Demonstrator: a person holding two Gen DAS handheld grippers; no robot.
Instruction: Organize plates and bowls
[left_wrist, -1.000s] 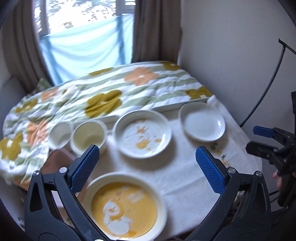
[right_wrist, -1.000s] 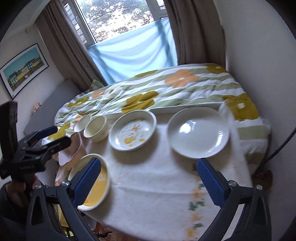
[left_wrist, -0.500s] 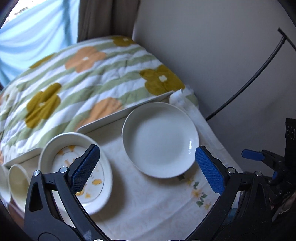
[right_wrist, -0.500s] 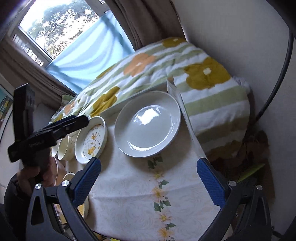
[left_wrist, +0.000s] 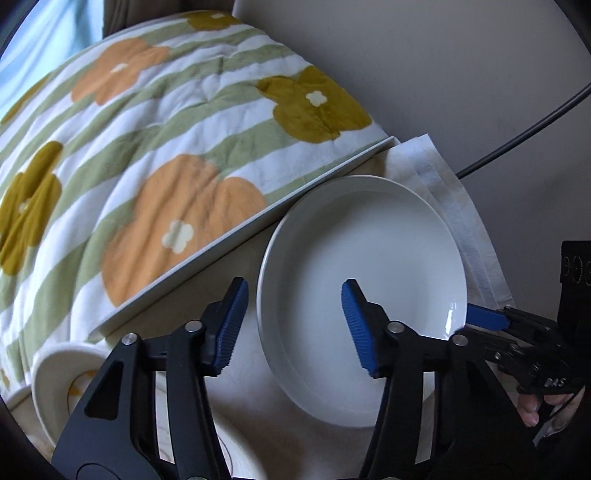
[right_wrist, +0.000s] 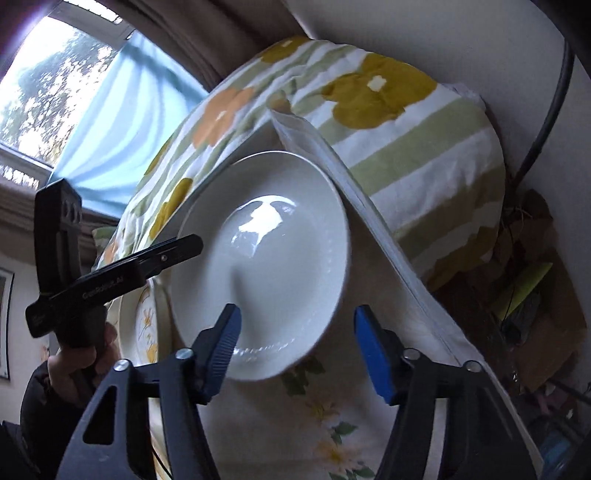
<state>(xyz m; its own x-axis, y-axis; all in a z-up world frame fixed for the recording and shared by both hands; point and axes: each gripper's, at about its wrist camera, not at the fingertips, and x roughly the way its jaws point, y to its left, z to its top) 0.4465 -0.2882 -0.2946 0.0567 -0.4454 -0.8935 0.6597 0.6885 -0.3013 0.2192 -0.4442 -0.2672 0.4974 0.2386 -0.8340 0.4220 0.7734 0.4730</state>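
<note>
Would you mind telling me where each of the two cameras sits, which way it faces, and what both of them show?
Left wrist: on the left gripper, looking steeply down along its closing fingers, which straddle the near left rim of the white plate; the right gripper and a fingertip show at right.
Right wrist: on the right gripper, looking down at the plate's near right rim between its closing fingers; the left gripper and the hand holding it show at left.
Shared: the white plate, patterned dish, flowered quilt.
</note>
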